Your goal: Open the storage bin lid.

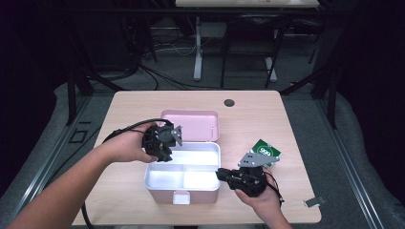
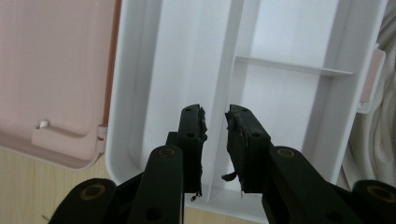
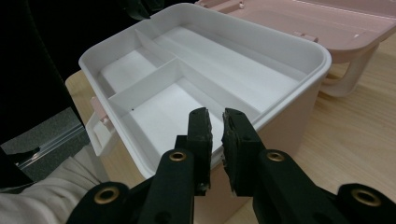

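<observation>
A pale wooden table stands amid dark frames and floor cables; the open pink box sits centre frame; left claw and right claw hover slightly apart, empty; the high view adds a green packet.

The left gripper, jaws slightly apart and empty, hangs over the white tray's long divider.

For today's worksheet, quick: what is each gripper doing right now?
Left gripper: fingers slightly apart, holding nothing, over the box.
Right gripper: the same, beside the box.
</observation>
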A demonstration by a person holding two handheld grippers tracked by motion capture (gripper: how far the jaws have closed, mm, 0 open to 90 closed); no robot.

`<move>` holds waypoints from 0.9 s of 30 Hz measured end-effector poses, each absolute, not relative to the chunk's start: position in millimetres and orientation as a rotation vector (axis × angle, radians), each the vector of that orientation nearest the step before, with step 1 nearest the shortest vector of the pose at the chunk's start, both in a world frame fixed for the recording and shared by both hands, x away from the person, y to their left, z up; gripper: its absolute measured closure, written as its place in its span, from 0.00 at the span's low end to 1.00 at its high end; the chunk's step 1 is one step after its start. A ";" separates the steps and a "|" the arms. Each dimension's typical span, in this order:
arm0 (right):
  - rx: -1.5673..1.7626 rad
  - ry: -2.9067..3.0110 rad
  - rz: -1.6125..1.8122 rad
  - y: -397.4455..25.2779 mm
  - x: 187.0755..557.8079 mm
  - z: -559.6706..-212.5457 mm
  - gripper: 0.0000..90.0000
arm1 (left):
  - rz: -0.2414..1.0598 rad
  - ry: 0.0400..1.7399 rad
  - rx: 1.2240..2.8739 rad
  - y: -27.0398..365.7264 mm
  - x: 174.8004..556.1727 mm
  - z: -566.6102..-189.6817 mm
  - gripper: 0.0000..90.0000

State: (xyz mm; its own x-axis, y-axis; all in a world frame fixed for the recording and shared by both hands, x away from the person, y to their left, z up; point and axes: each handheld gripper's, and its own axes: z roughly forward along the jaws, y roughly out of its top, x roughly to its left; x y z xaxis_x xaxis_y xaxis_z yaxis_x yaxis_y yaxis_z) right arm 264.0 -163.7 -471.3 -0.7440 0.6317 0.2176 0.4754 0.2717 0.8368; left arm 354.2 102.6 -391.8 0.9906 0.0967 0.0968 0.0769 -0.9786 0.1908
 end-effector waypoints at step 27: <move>1.085 2.351 1.457 -173.0 267.9 -475.7 0.90 | 0.144 0.025 3.049 67.8 352.1 -418.8 0.87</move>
